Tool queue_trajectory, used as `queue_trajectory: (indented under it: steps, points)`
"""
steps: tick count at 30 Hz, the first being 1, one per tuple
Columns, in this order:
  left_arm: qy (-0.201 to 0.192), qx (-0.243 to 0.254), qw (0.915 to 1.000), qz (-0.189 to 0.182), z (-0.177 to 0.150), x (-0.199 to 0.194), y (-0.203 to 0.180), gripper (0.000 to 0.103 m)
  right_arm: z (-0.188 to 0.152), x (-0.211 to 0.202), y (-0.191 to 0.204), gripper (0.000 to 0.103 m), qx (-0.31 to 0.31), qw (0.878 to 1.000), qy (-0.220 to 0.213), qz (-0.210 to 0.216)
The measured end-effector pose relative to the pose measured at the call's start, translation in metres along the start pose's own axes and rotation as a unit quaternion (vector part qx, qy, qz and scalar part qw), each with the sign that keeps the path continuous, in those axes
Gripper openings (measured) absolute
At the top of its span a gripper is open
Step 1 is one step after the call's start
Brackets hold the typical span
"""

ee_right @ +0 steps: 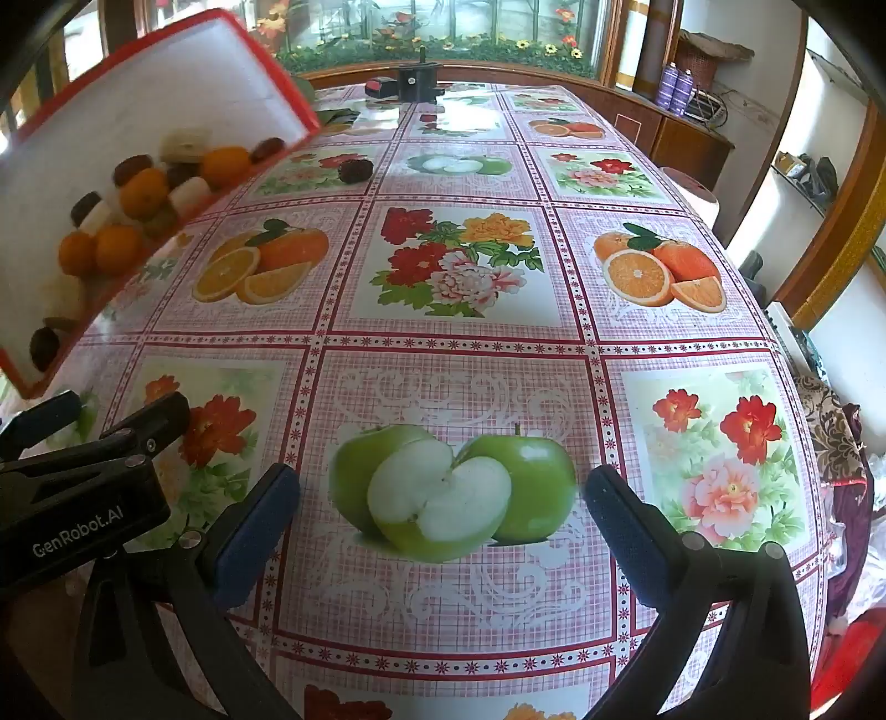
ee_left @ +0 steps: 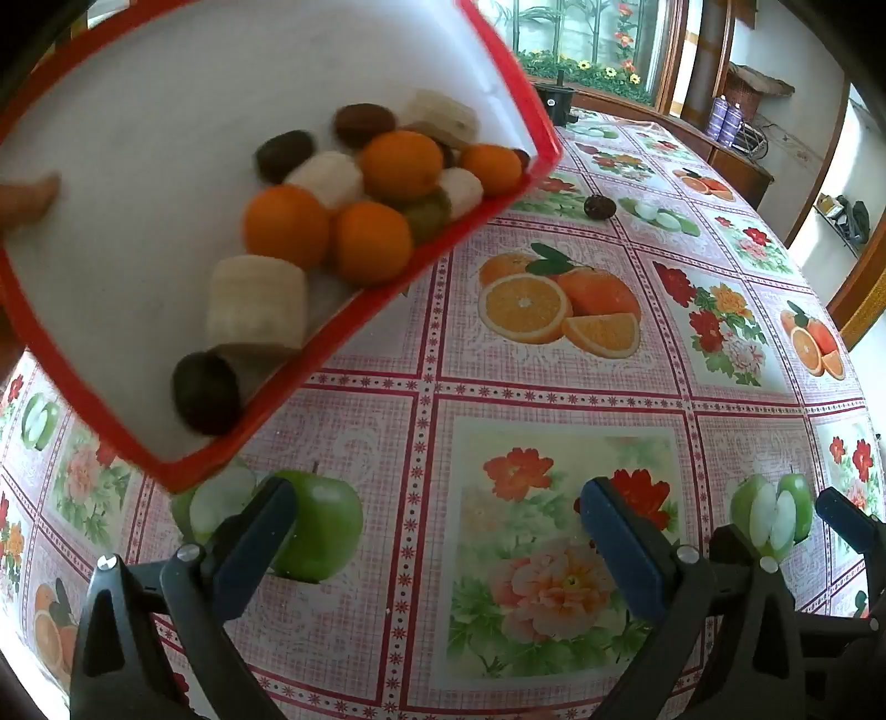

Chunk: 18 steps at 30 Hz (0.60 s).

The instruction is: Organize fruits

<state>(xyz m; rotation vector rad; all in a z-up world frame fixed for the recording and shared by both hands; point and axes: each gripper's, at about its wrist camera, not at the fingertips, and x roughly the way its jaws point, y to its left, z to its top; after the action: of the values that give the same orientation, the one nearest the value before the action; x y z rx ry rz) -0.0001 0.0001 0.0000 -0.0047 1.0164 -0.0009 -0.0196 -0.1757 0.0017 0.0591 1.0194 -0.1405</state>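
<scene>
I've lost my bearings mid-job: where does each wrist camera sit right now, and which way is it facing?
Left wrist: sits behind the open left gripper, low over the tablecloth, looking down the table; the tilted red-rimmed tray of fruit fills its upper left, a fingertip at its edge.
Right wrist: sits behind the open right gripper, facing the same way; the left gripper's body shows lower left.
Shared: the tray, the lone dark fruit on the cloth, the window flowers.

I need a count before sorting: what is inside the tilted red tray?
The red tray holds small oranges, peeled banana chunks and dark dates, piled against its lower rim. A greenish piece is mostly covered, so no exact count.
</scene>
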Motion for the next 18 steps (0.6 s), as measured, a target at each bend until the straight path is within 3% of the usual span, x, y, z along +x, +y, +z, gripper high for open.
queue_trajectory:
  steps: [18]
  points:
    - [0.002,0.0,1.0,0.001,0.0006,0.0,0.0016,0.103,-0.0001,0.0006,-0.0003,0.103,0.0,1.0,0.0,0.001]
